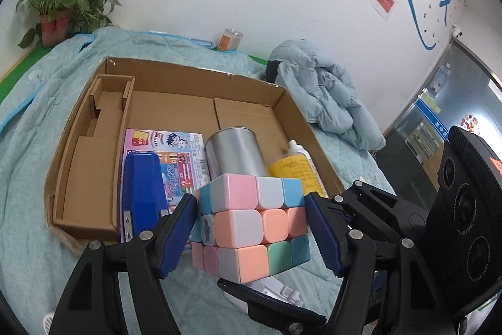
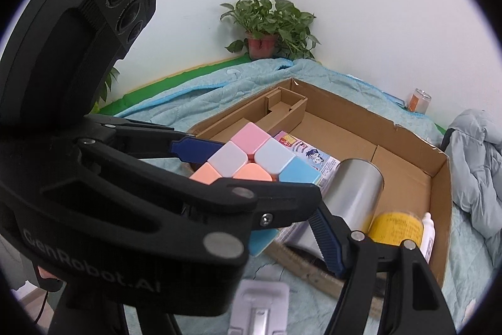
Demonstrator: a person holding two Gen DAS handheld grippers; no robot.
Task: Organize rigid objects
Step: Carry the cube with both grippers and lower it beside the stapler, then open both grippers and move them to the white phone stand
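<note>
Left wrist view: the left gripper (image 1: 249, 237) is clamped on a pastel puzzle cube (image 1: 241, 197), one blue pad pressed against each side. The cube is off the bedding, tilted with one corner toward the camera. It hangs over the near edge of a shallow cardboard box (image 1: 175, 74), just in front of a steel can (image 1: 233, 149).

Inside the box, the can stands upright near the front. A yellow bottle (image 1: 296, 175) with a white cap lies to its right, near the right wall. A blue stapler (image 1: 142, 193) rests on a printed card pack (image 1: 175, 153) to the can's left. Bare cardboard floor shows behind these things up to the back wall. A narrow divided section runs along the box's left side.

In the right wrist view, the right gripper (image 2: 251, 228) sits close behind the left one. Only one of its pads (image 2: 324, 240) shows, just beside the cube's lower corner. The other is hidden, so I cannot tell how its jaws stand.

The box lies on a light blue blanket (image 1: 37, 115). A crumpled jacket (image 1: 326, 93) lies beyond the right wall. A white plastic piece (image 2: 260, 303) lies on the blanket below the grippers.
</note>
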